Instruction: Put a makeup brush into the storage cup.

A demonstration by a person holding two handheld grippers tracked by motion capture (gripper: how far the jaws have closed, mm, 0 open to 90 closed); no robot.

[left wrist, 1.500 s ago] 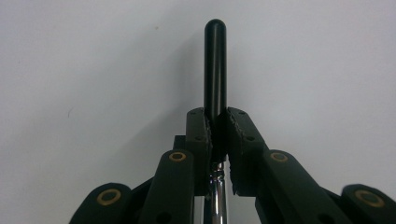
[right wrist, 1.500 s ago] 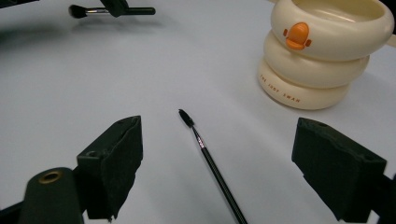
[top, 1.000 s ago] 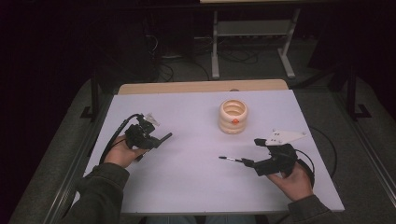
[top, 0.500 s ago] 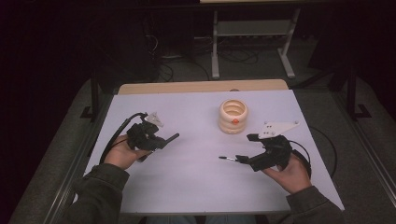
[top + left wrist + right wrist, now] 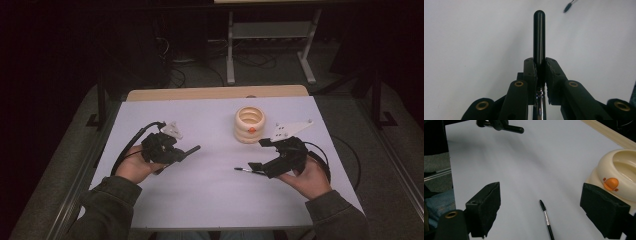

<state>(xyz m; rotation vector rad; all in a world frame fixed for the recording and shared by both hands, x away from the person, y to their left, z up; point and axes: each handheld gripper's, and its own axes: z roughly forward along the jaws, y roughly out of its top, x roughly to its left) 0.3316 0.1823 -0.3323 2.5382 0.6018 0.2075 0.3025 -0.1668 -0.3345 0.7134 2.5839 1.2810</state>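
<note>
The left hand-held gripper (image 5: 539, 75) is clamped tight on a black mascara tube (image 5: 539, 35), held just above the white surface (image 5: 200, 200). The wand with its brush tip (image 5: 545, 216) lies on the surface, between the wide-open jaws of the right hand-held gripper (image 5: 255, 167), which grips nothing (so the wand is out, not yet picked up). A cream ringed pot (image 5: 250, 123) stands near. Since a second ago, both hands have lifted slightly; the wand has stayed put.

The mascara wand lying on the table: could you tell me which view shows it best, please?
The right gripper view: the mascara wand lies close, bristles sharp. The high view shows it small; the left gripper view catches its tip.
</note>
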